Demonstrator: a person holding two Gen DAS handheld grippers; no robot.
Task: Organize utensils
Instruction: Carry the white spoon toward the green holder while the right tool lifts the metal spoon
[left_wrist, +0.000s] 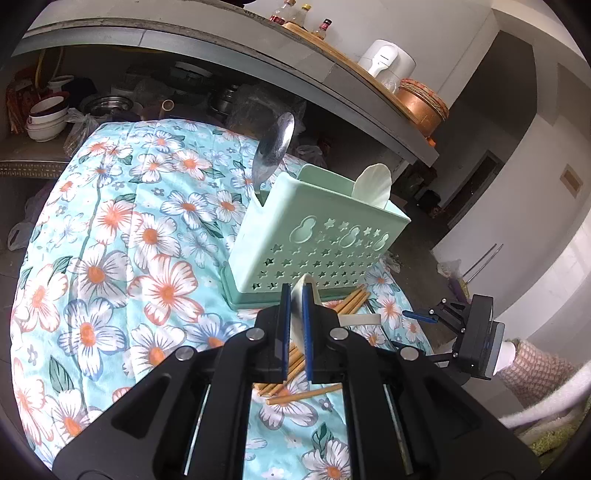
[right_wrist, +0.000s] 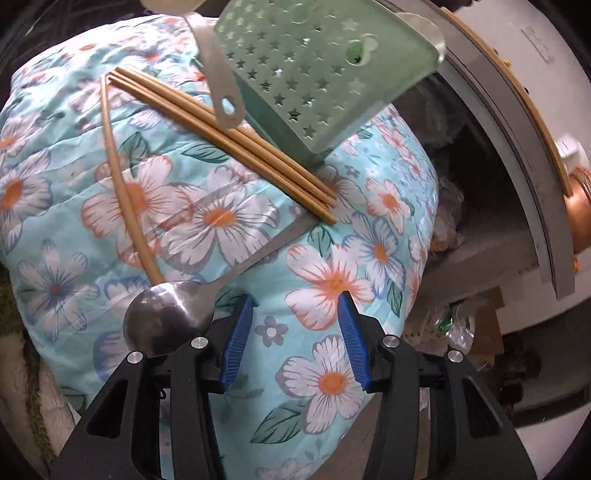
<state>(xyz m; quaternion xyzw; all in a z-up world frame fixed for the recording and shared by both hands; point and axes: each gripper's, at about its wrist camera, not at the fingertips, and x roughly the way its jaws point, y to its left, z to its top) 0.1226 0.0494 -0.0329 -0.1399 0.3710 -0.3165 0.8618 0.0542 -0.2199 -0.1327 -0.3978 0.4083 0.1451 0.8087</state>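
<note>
Floral cloth (left_wrist: 110, 229) is covering the table, and the green utensil holder (left_wrist: 317, 236) is standing on it as the landmark for everything else. Inside the holder, a steel spoon (left_wrist: 275, 142) is leaning at its far left corner and a cream plastic spoon (left_wrist: 373, 182) is poking up at its right end. Just in front of its base, tan chopsticks (right_wrist: 229, 136) are lying bunched, one stray stick (right_wrist: 122, 173) angling away from them. A second steel spoon (right_wrist: 166, 314) is lying farther out from the holder, beside the right gripper (right_wrist: 295, 336), whose jaws are standing apart over bare cloth, holding nothing. The left gripper (left_wrist: 295, 325) is hovering before the holder, jaws clamping a cream spoon (left_wrist: 301, 295) whose handle is crossing the chopsticks.
</note>
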